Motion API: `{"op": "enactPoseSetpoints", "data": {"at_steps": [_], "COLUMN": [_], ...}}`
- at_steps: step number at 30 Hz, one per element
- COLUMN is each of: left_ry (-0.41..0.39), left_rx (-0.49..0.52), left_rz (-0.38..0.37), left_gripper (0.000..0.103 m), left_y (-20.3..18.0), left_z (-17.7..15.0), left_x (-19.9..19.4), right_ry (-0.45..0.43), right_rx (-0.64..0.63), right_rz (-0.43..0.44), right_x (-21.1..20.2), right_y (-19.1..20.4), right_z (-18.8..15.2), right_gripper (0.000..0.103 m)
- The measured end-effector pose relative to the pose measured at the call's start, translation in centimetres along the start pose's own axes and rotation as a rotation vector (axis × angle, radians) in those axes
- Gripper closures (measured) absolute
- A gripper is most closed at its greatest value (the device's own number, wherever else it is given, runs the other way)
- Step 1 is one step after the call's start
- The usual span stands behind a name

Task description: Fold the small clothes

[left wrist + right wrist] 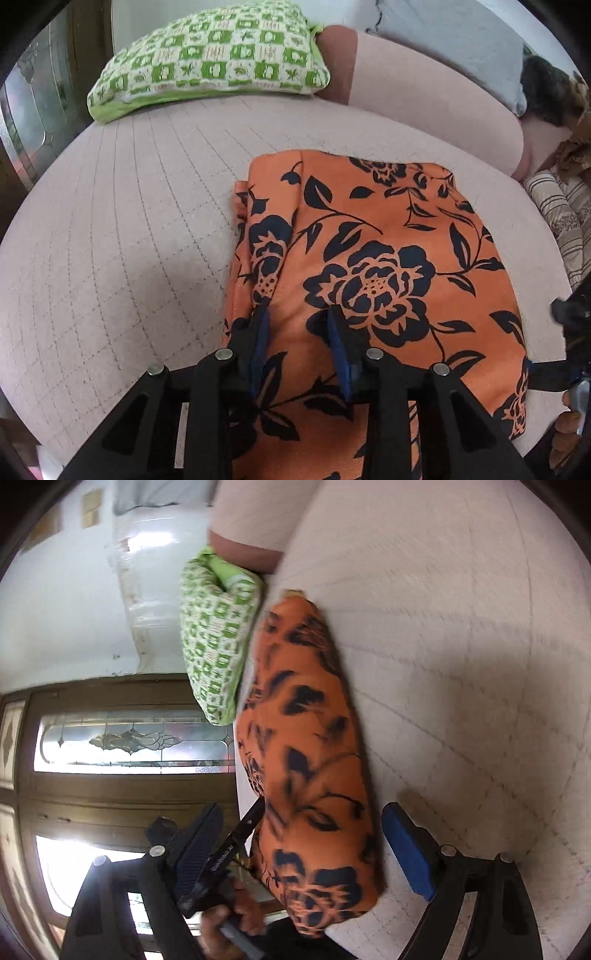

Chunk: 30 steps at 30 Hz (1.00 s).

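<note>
An orange garment with a black flower print [373, 258] lies folded in a rough rectangle on the pink quilted sofa seat [129, 229]. My left gripper [299, 317] hovers over its near left part with the fingers apart and nothing between them. The right wrist view is rolled sideways and shows the same garment [310, 760] along the seat edge. My right gripper [321, 819] is open, its blue-padded fingers [406, 849] on either side of the garment's near end. The other gripper and the hand that holds it [207, 853] show at the lower left there.
A green and white patterned pillow [210, 62] lies at the back of the seat. A grey cushion [450, 48] leans on the pink backrest. Striped fabric [557, 221] lies at the right. A wooden door with leaded glass [129, 742] stands beyond the seat edge.
</note>
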State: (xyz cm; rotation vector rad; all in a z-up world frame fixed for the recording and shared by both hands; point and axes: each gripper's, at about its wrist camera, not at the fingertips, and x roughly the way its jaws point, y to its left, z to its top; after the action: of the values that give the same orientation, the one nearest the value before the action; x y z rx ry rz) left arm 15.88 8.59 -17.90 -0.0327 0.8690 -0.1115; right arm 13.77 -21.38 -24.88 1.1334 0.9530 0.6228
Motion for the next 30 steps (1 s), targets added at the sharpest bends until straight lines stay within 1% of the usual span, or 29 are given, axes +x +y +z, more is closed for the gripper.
{"op": "enactPoseSetpoints", "data": {"at_steps": [2, 3, 4, 5, 6, 7, 8, 9, 10, 11, 13, 14, 15, 17, 18, 19, 20, 21, 22, 24, 25, 26, 27, 29, 30], "left_ry": [-0.004, -0.009, -0.013, -0.007, -0.002, 0.008, 0.018, 0.022, 0.016, 0.004, -0.008, -0.009, -0.007, -0.005, -0.008, -0.010, -0.013, -0.015, -0.015, -0.017, -0.018, -0.018, -0.018, -0.020, -0.020], "left_rx": [0.034, 0.044, 0.044, 0.027, 0.001, -0.035, -0.060, -0.067, -0.049, -0.027, -0.018, -0.023, -0.032, -0.034, -0.030, -0.025, -0.022, -0.022, -0.022, -0.023, -0.022, -0.021, -0.022, -0.022, -0.018], "left_rz": [0.027, 0.039, 0.049, 0.056, 0.036, 0.007, -0.009, -0.013, 0.001, 0.022, 0.030, 0.025, 0.013, 0.004, 0.006, 0.008, 0.009, 0.009, 0.010, 0.006, 0.005, 0.008, 0.005, 0.002, 0.001], "left_gripper": [0.067, 0.064, 0.058, 0.049, 0.047, 0.045, 0.043, 0.043, 0.043, 0.043, 0.043, 0.043, 0.043, 0.043, 0.043, 0.042, 0.043, 0.042, 0.043, 0.042, 0.042, 0.042, 0.042, 0.042, 0.042], "left_y": [-0.7, -0.8, -0.8, -0.4, -0.3, 0.3, 0.8, 0.8, 0.5, 0.0, -0.2, -0.3, -0.2, -0.2, -0.2, -0.2, -0.3, -0.2, -0.2, 0.3, 0.4, 0.4, 0.6, 0.2, 0.2], "left_z": [0.0, -0.1, -0.1, -0.2, -0.4, -0.4, -0.5, -0.5, -0.5, -0.6, -0.8, -0.9, -0.9, -1.0, -1.1, -1.1, -1.2, -1.1, -0.8, -1.0, -1.0, -1.1, -1.0, -0.9, -0.9], "left_x": [-0.1, 0.0, 0.1, 0.4, 0.5, 0.7, 0.9, 0.8, 0.7, 0.5, 0.3, 0.2, 0.2, 0.1, 0.0, -0.1, -0.2, 0.0, 0.2, 0.1, 0.0, -0.1, 0.2, 0.6, 0.6], "right_ry": [0.037, 0.048, 0.059, 0.054, 0.049, 0.035, 0.034, 0.040, 0.038, 0.038, 0.039, 0.043, 0.045, -0.009, -0.057, -0.082, -0.112, -0.114, -0.099, -0.057, -0.043, -0.032, -0.009, -0.029, -0.041], "right_rx": [-0.016, -0.029, -0.036, -0.065, -0.091, -0.102, -0.086, -0.068, -0.071, -0.091, -0.151, -0.164, -0.166, -0.150, -0.123, -0.103, -0.068, -0.051, -0.041, -0.035, -0.051, -0.067, -0.098, -0.227, -0.265], "right_rz": [-0.014, -0.015, -0.005, -0.025, -0.048, -0.103, -0.131, -0.132, -0.132, -0.157, -0.209, -0.192, -0.169, -0.154, -0.143, -0.135, -0.120, -0.107, -0.096, -0.101, -0.104, -0.101, -0.115, -0.219, -0.252], "right_x": [1.1, 1.6, 2.1, 2.3, 2.4, 2.4, 2.6, 2.8, 2.7, 2.8, 2.9, 2.8, 2.5, 1.3, 0.5, 0.1, -0.2, 0.1, 0.8, 2.9, 3.9, 4.6, 4.8, 5.0, 5.0], "right_y": [0.3, 0.7, 1.1, 1.7, 2.0, 1.6, 0.5, -0.3, -0.4, 0.2, 1.9, 2.7, 3.0, 3.3, 3.1, 3.0, 2.7, 2.6, 2.5, 2.5, 2.7, 2.9, 2.9, 4.7, 5.2], "right_z": [-0.2, -0.3, -0.4, -0.7, -0.8, -1.1, -1.3, -1.3, -1.3, -1.3, -1.5, -1.3, -1.1, -0.4, 0.4, 0.9, 1.8, 2.4, 3.2, 4.7, 5.1, 5.5, 5.5, 4.2, 4.0], "right_gripper": [0.013, 0.013, 0.014, 0.015, 0.030, 0.055, 0.056, 0.063, 0.062, 0.062, 0.061, 0.058, 0.054, 0.041, 0.029, 0.023, 0.023, 0.023, 0.023, 0.023, 0.030, 0.042, 0.065, 0.066, 0.067]}}
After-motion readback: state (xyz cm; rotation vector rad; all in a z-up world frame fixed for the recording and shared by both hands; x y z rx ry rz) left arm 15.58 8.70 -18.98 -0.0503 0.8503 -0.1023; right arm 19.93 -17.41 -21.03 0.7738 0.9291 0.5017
